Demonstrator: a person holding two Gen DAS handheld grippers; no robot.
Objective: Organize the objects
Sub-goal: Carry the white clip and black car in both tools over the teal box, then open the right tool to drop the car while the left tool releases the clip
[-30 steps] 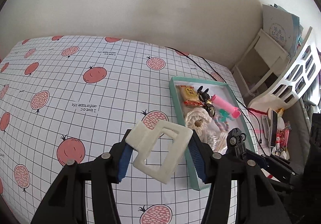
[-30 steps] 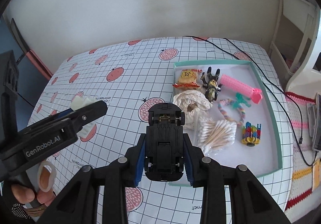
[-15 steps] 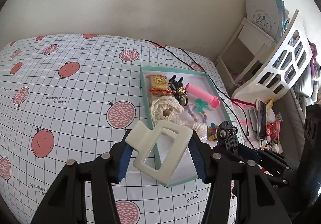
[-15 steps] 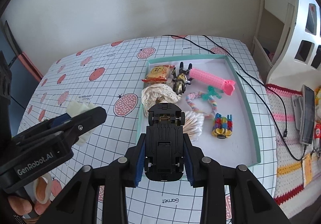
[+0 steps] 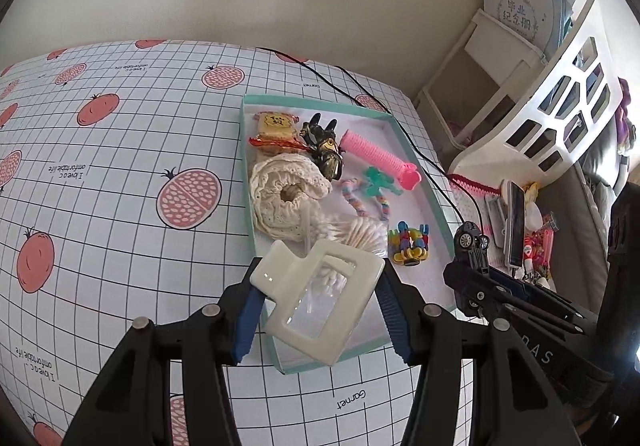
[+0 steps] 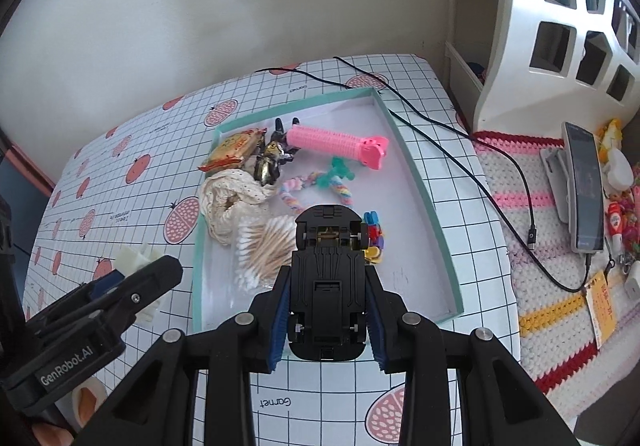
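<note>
Both grippers have closed in over the tray, left gripper clenched on hair clip, right gripper on toy car, drop looks imminent.

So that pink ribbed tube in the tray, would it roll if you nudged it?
Probably: the pink ribbed tube looks round and lies flat on the tray floor. Its flared end might make it curve rather than roll straight. It looks like light plastic.

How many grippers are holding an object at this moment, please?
2. The left gripper holds a cream hair clip over the tray's near edge. The right gripper holds a black toy car, underside up, above the tray.
</note>
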